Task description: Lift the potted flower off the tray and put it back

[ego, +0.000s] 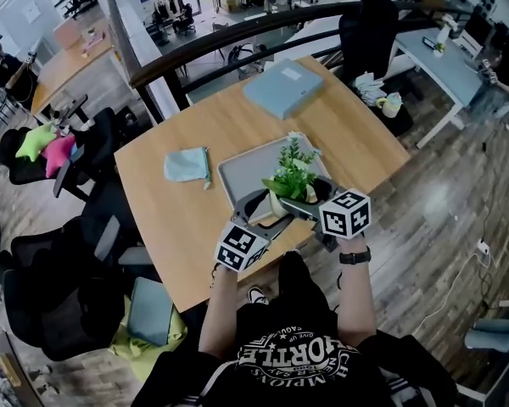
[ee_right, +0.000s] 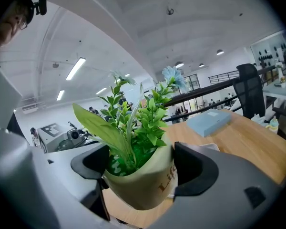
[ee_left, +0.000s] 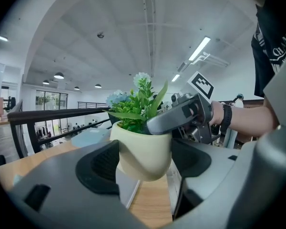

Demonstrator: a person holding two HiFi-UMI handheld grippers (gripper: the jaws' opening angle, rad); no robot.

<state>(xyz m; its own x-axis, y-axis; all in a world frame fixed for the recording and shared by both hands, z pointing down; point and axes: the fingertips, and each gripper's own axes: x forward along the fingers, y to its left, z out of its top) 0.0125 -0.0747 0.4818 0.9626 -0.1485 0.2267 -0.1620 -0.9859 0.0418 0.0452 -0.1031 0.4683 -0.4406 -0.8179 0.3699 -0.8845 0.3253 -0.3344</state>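
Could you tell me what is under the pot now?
Below the pot, the table and a tray edge show; the body of the left gripper hides the rest.

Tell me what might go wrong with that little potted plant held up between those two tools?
1. The potted flower leans in the air, pinched on its smooth rounded sides by the left gripper and right gripper; it could slip.
2. Its base hangs near the tray rim, so it might land half on the edge and topple.
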